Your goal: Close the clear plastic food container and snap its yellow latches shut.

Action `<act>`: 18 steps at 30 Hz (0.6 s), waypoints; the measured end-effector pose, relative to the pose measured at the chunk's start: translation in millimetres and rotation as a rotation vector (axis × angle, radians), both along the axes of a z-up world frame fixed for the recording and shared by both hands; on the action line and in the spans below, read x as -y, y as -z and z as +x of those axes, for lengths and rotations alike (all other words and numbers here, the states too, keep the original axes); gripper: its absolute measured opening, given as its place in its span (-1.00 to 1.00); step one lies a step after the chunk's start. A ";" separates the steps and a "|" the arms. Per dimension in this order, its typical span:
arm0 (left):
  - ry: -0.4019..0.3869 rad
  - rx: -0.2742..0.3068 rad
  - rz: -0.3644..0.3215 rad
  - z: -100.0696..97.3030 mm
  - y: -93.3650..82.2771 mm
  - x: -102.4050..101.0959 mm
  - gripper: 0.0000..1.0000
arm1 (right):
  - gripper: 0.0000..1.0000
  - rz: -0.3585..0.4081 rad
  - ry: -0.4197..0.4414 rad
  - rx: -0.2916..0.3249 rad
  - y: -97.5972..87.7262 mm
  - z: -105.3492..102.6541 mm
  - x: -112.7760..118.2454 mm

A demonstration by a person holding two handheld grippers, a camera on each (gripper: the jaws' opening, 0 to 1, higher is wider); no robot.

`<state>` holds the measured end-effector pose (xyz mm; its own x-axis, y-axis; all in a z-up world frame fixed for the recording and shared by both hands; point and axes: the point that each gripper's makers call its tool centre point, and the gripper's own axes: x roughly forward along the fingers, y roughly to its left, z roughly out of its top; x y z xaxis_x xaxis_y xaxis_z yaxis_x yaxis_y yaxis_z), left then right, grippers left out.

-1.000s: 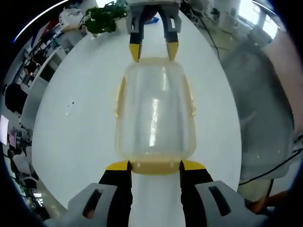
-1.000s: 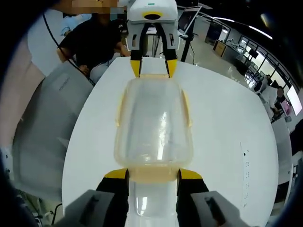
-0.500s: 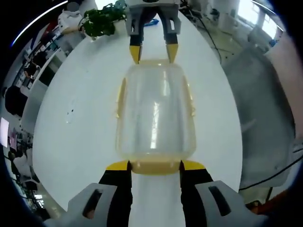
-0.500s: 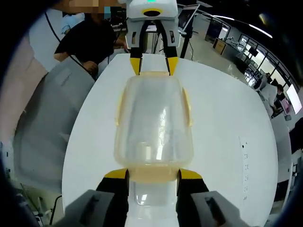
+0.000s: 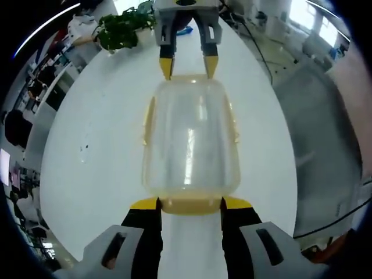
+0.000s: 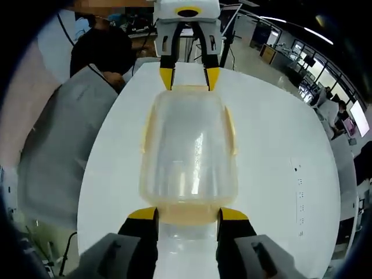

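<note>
A clear plastic food container (image 5: 190,136) is sitting on a white round tabletop (image 5: 99,145), lying lengthwise between two hand-held grippers that are facing each other across it. The container is showing a rounded, see-through body with a pale yellow rim, and light is streaking along its top. Yellow latches are running along its two long sides, one latch (image 5: 148,119) on one flank and another (image 5: 233,121) on the other, both lying close against the walls; whether they are snapped shut cannot be told. In the left gripper view, the left gripper (image 5: 190,203) is standing with its yellow-tipped jaws spread apart, bracketing the yellow latch at the container's near end, while the right gripper (image 5: 188,65) is meeting the far end with its jaws likewise parted. In the right gripper view the same container (image 6: 189,154) is appearing from the opposite end, with the right gripper (image 6: 188,214) straddling the near latch, jaws apart, and the left gripper (image 6: 189,77) standing spread at the far end. A potted plant (image 5: 119,29) is resting near the tabletop's far edge in the left gripper view, and a person in a dark top (image 6: 99,49) is standing beyond the tabletop in the right gripper view.
</note>
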<state>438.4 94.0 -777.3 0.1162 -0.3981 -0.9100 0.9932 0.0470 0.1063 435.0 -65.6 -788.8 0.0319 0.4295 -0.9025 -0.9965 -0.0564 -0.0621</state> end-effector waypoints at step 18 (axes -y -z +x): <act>0.008 -0.006 -0.016 -1.8 3.9 21.1 -0.26 | -0.27 -0.018 0.001 -0.005 2.9 -2.2 22.3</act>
